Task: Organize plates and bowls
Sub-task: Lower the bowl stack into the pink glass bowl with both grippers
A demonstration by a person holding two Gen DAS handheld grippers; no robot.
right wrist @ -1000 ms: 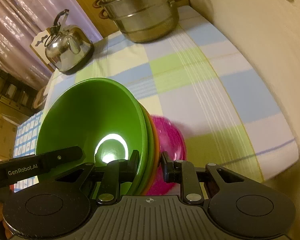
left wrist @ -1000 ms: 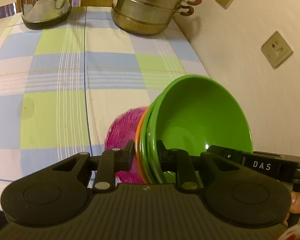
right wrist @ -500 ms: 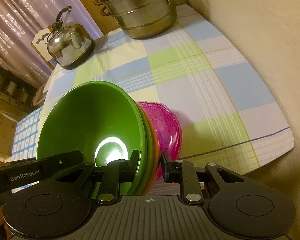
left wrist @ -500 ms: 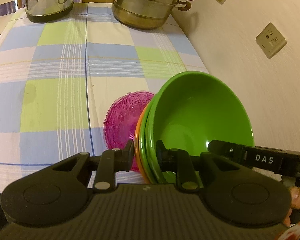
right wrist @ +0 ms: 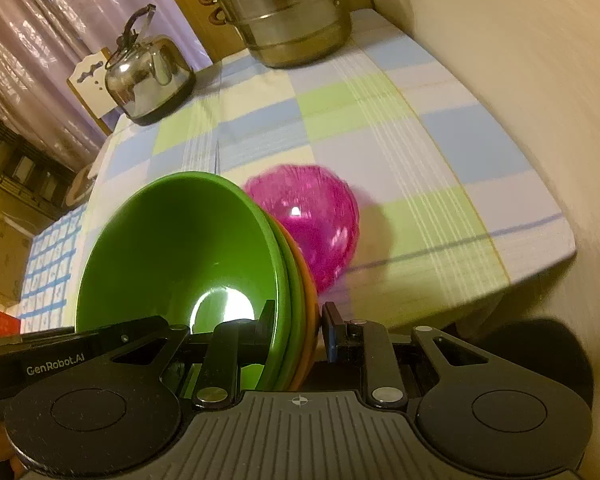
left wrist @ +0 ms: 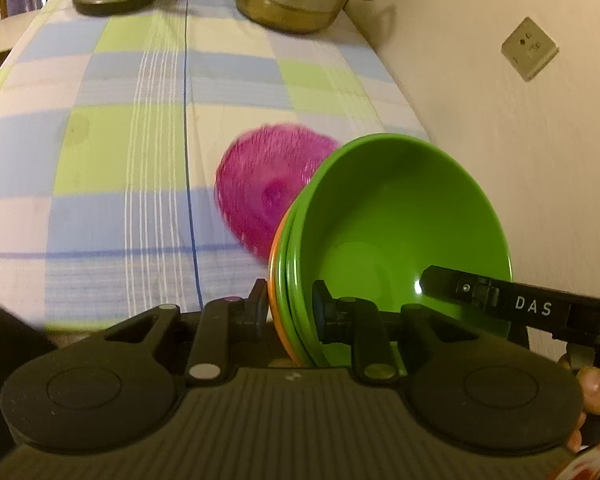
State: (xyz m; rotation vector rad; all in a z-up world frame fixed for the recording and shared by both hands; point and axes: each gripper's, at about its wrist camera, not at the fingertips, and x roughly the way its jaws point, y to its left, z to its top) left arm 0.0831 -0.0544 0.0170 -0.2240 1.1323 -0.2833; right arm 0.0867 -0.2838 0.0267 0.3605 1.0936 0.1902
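— Green bowl [left wrist: 400, 216] nests inside a second green bowl and an orange one; what holds the stack?

— Left gripper [left wrist: 290, 304] and right gripper [right wrist: 298, 322] each pinch opposite rims, fingers narrow around all three walls. The stack is tilted, above the table's [left wrist: 100, 160] near right corner by the wall.

— And the pink plate [right wrist: 312, 220]?

— Empty, flat on the cloth beyond the stack. Compared with a second ago, it shows more fully and lies farther off; both grips are unchanged.
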